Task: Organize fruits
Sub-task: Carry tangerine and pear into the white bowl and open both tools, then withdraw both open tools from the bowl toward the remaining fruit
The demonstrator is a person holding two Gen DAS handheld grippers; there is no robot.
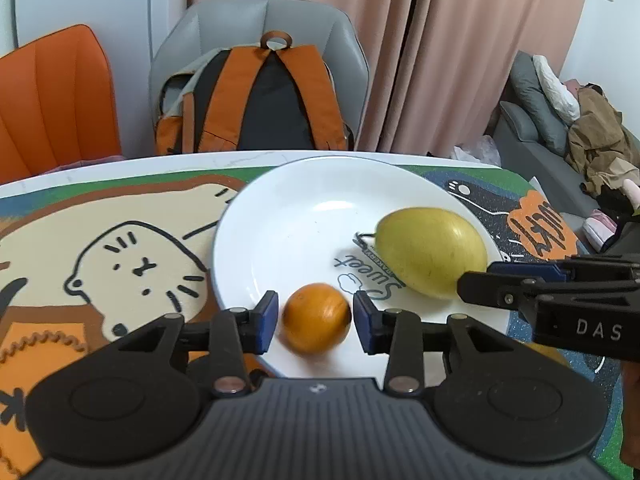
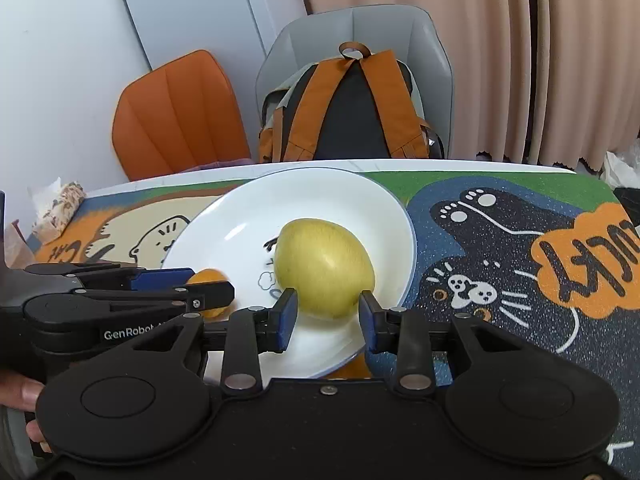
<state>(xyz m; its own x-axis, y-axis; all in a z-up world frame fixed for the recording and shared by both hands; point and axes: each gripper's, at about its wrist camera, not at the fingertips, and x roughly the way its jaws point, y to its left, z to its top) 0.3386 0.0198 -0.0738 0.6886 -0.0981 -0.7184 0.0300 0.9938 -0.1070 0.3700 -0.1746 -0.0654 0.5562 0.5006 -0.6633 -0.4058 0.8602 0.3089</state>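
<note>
A white plate point(image 1: 304, 200) point(image 2: 240, 216) sits on the cartoon table mat. A small orange fruit point(image 1: 316, 318) lies on the plate's near edge, between the fingers of my left gripper point(image 1: 315, 320), with small gaps at both pads; the gripper is open. It shows partly behind the left gripper in the right wrist view point(image 2: 208, 278). A yellow-green oval fruit point(image 1: 430, 252) point(image 2: 326, 266) lies on the plate's right half. My right gripper point(image 2: 327, 322) is open, its pads either side of the fruit's near end, not pressing it. It also shows in the left wrist view point(image 1: 476, 280).
A grey chair point(image 1: 260, 20) with an orange-and-black backpack point(image 1: 260, 100) stands behind the table, an orange chair point(image 1: 52, 100) to its left. A wrapped package point(image 2: 56, 208) lies at the mat's far left. A grey sofa with clothes point(image 1: 580, 132) is at right.
</note>
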